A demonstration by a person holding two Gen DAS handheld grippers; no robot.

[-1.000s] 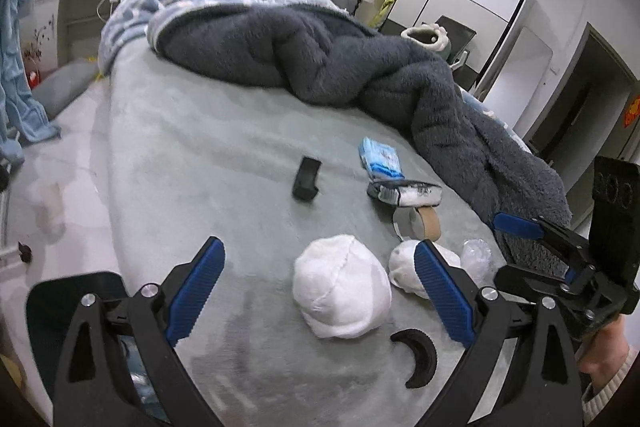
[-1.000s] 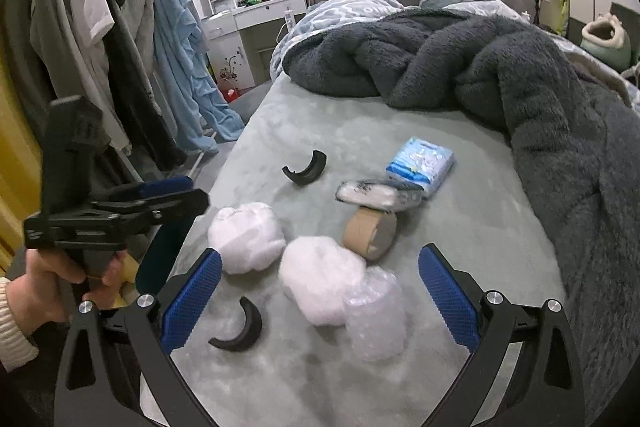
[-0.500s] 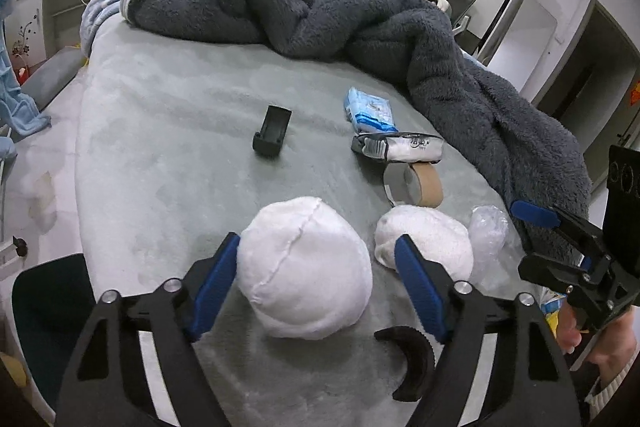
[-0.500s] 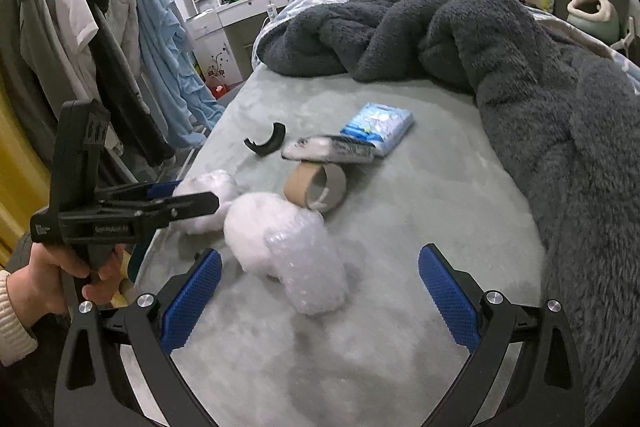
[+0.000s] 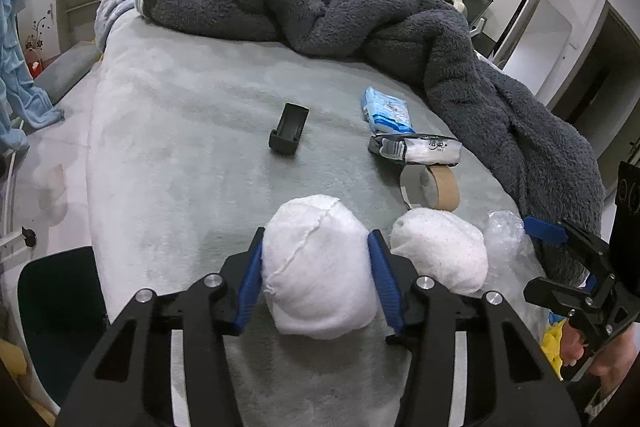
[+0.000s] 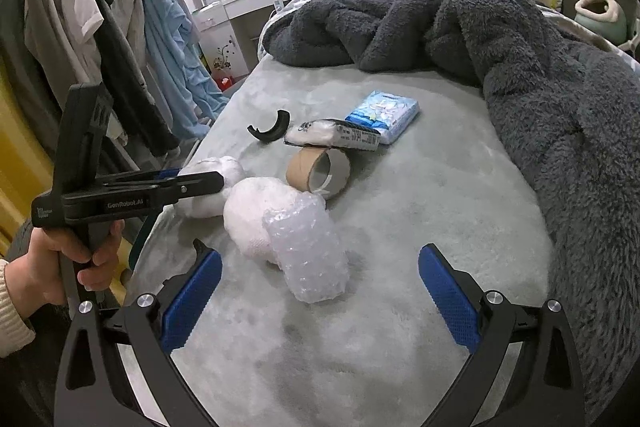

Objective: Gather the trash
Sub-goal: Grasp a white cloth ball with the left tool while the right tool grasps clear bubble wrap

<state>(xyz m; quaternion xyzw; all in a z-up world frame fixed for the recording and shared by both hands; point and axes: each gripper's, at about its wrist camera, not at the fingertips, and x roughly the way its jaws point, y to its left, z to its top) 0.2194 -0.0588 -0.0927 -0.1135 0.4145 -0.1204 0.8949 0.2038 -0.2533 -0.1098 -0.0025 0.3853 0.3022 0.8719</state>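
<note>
**Left jaws now hug the white wad**

The white wad (image 5: 318,267) lies on the bed (image 5: 180,131), long side pointing away from the left gripper (image 5: 316,273). A moment ago the jaws were wide; now they have closed in and press both its sides. It looks ready to lift. The right gripper (image 6: 320,297) is spread wide and holds nothing, hanging over the bubble wrap (image 6: 306,251)

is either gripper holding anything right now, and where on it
The left gripper is shut on the white wad, pads pressing its two sides. The right gripper is open, holding nothing.
</note>
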